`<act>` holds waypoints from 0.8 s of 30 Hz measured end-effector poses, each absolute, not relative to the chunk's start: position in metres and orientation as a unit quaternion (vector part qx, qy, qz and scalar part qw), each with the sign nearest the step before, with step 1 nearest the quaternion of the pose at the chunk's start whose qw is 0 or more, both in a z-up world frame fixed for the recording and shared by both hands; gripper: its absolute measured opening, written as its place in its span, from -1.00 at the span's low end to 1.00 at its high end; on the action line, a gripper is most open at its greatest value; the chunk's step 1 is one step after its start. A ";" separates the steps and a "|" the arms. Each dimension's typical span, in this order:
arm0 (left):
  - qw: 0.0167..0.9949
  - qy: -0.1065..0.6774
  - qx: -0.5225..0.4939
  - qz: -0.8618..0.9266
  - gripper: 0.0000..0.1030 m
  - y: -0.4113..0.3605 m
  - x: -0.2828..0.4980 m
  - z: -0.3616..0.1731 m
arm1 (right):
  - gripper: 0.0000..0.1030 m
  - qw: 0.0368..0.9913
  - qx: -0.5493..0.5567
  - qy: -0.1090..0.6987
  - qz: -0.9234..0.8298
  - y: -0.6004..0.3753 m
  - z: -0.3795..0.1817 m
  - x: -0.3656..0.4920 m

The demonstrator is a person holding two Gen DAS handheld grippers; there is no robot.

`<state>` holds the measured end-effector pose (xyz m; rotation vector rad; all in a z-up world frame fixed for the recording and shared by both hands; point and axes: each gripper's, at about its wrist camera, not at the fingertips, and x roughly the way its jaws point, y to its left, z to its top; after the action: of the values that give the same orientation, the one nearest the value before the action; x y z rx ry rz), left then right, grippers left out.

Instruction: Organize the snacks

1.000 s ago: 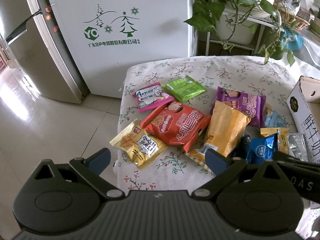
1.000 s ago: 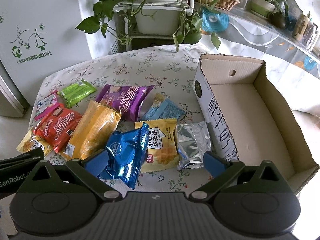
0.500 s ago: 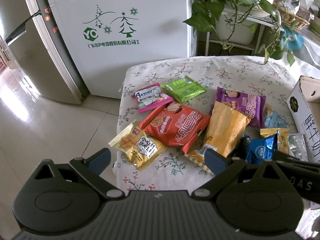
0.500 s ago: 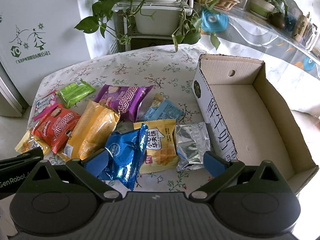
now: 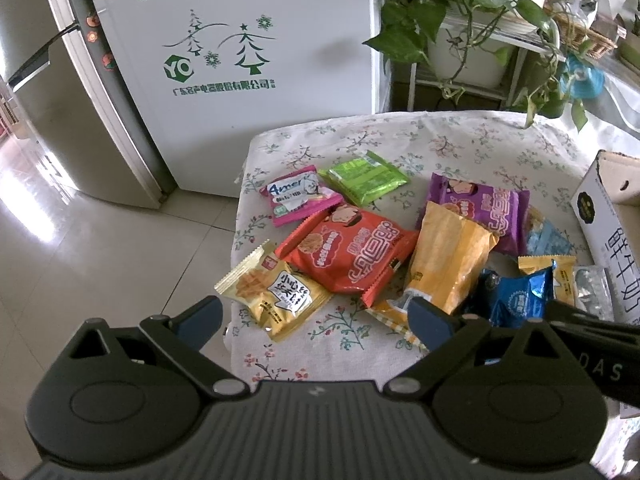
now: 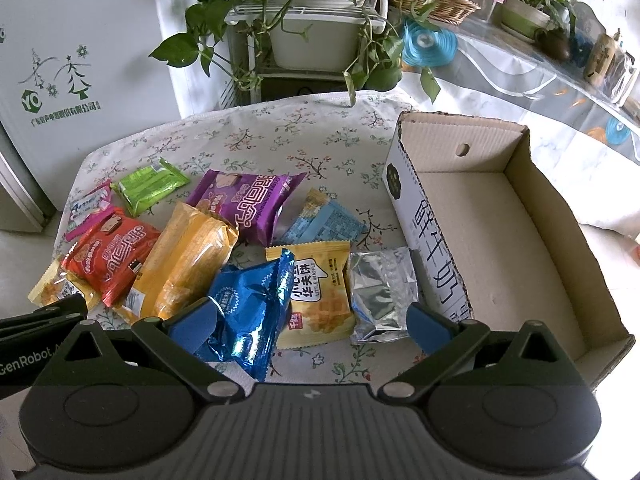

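Eleven snack packets [image 6: 188,256] (one box [image 6: 500,216])

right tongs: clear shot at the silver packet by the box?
Probably yes. The right tongs are open and hold nothing, and the silver packet lies flat just ahead, nothing on top. Its right edge sits close against the cardboard box wall, which could crowd the right finger.

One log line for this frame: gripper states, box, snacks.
left gripper: open, holds nothing | right gripper: open, holds nothing | cardboard box: no snacks inside | snack packets: all on table
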<state>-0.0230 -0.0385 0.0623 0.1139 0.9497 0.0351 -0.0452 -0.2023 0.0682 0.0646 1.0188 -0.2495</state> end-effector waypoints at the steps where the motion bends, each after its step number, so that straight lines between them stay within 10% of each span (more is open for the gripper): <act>1: 0.887 0.458 0.055 0.015 0.90 -0.038 -0.022 0.062 | 1.00 0.865 0.029 0.486 -0.119 -0.202 0.068 -0.045; 24: 0.880 0.472 -0.043 -0.005 0.94 0.041 0.030 0.077 | 1.00 0.879 0.148 0.452 0.019 -0.240 0.101 -0.026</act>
<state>0.0300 0.0408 0.0772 -0.0893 0.9846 -0.0113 -0.0264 -0.2399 0.1009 0.3094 0.9421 0.0403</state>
